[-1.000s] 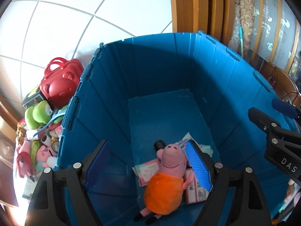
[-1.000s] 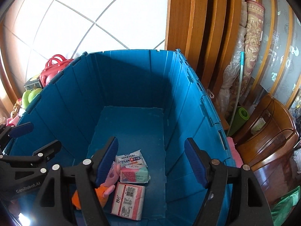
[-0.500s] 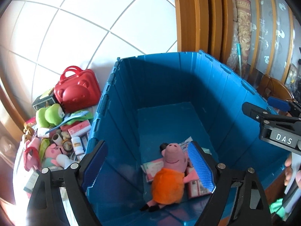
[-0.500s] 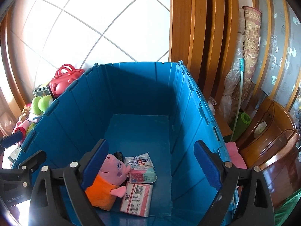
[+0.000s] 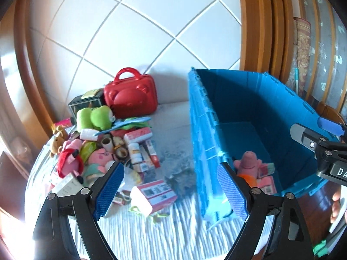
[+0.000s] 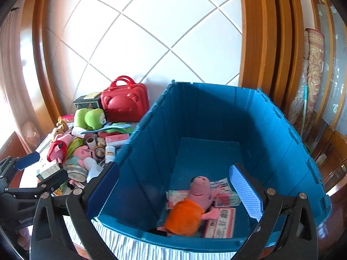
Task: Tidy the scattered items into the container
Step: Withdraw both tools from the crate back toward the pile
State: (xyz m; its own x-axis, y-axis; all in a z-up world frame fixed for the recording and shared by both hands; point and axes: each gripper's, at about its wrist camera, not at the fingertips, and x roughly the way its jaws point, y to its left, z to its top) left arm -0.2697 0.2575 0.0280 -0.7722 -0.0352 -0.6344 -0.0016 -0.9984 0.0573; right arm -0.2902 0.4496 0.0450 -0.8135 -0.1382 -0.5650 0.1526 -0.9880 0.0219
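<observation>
1. Where the blue crate (image 6: 282,143) stands on the striped cloth (image 5: 164,234), a pink pig plush in an orange dress (image 6: 190,208) lies on its floor at the near end, over several flat packets (image 6: 221,223)
2. Beside the crate's left wall sits the pile of scattered items (image 5: 112,149): a red bear-faced case (image 5: 132,97) at the back, a green plush (image 5: 95,117) in front of it, then bottles, boxes and more pink plush toys
3. The left gripper (image 5: 171,192) hangs above the cloth between pile and crate, its blue pads spread wide and holding nothing
4. The right gripper (image 6: 173,197) hovers over the crate's near end, also wide apart and empty
</observation>
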